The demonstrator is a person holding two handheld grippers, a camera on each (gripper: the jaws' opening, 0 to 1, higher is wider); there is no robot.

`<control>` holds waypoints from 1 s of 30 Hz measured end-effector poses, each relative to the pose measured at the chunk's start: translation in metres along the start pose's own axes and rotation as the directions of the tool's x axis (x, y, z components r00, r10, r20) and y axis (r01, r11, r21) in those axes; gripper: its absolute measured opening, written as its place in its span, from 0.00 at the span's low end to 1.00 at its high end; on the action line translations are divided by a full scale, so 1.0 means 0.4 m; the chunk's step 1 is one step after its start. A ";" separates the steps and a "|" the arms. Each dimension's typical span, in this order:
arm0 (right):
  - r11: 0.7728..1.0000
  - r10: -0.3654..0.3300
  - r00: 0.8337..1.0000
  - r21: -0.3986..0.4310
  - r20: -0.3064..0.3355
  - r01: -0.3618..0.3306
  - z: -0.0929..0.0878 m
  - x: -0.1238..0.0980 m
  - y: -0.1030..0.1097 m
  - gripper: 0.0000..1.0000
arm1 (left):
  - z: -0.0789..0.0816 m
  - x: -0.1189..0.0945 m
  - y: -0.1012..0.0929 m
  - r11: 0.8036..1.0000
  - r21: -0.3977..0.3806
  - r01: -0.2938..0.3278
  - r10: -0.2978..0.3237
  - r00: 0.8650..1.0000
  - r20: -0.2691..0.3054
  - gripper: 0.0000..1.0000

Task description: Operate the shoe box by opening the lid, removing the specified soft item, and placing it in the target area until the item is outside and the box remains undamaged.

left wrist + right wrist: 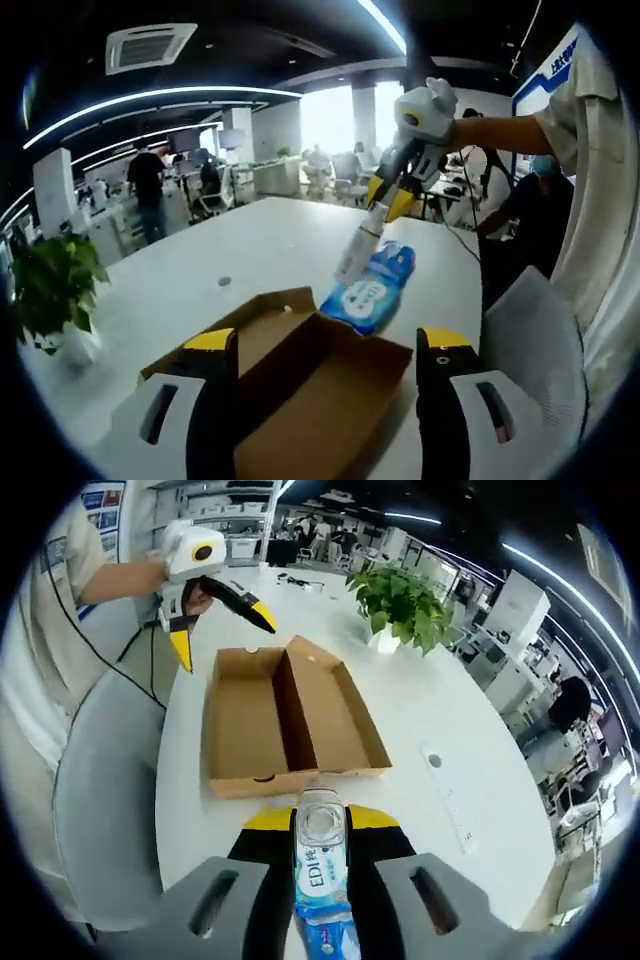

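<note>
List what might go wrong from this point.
1. The right gripper pinches only one end of the blue wipes pack, so the soft pack could slip or sag.
2. It hangs just beside the open shoe box; lowering here may clip the cardboard rim.
3. The left gripper is open, not steadying the box.

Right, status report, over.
Right gripper shut on blue wipes pack, lifted clear of the shoe box. Left gripper open, holding nothing. Box open and empty on the white table. Potted plant beyond, not in the way.
</note>
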State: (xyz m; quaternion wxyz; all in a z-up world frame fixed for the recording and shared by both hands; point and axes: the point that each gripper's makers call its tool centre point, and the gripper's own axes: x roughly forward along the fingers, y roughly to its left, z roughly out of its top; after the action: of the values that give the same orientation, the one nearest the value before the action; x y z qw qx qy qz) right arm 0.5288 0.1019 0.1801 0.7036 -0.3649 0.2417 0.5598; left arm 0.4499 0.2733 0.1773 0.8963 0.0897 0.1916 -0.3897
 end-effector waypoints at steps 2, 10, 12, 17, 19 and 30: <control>0.999 0.007 1.000 -0.032 -0.021 -0.008 -0.007 0.005 -0.008 0.14 | -0.008 -0.012 0.009 1.000 -0.012 -0.019 0.019 1.000 0.000 0.74; 0.995 0.025 0.996 -0.090 -0.089 -0.033 -0.042 0.027 -0.048 0.15 | -0.038 -0.061 0.040 0.996 -0.046 -0.070 0.071 0.997 0.008 0.78; 0.994 0.030 0.994 -0.105 -0.109 -0.041 -0.053 0.033 -0.060 0.15 | -0.046 -0.073 0.053 0.994 -0.059 -0.090 0.091 0.996 0.007 0.80; 0.988 0.044 0.987 -0.140 -0.155 -0.066 -0.072 0.047 -0.075 0.15 | -0.061 -0.098 0.077 0.987 -0.093 -0.132 0.133 0.991 0.008 0.84; 0.984 0.048 0.984 -0.159 -0.172 -0.075 -0.077 0.052 -0.083 0.15 | -0.065 -0.104 0.080 0.986 -0.093 -0.142 0.143 0.990 0.005 0.86; 0.970 0.079 0.964 -0.203 -0.255 -0.134 -0.106 0.095 -0.129 0.15 | -0.084 -0.140 0.107 0.972 -0.107 -0.208 0.209 0.978 0.005 0.93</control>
State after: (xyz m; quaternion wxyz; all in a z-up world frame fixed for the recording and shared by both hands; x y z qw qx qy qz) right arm 0.5910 0.0865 0.1381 0.5927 -0.4927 0.2832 0.5708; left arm 0.4373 0.3501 0.1704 0.9373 0.0587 0.1942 -0.2835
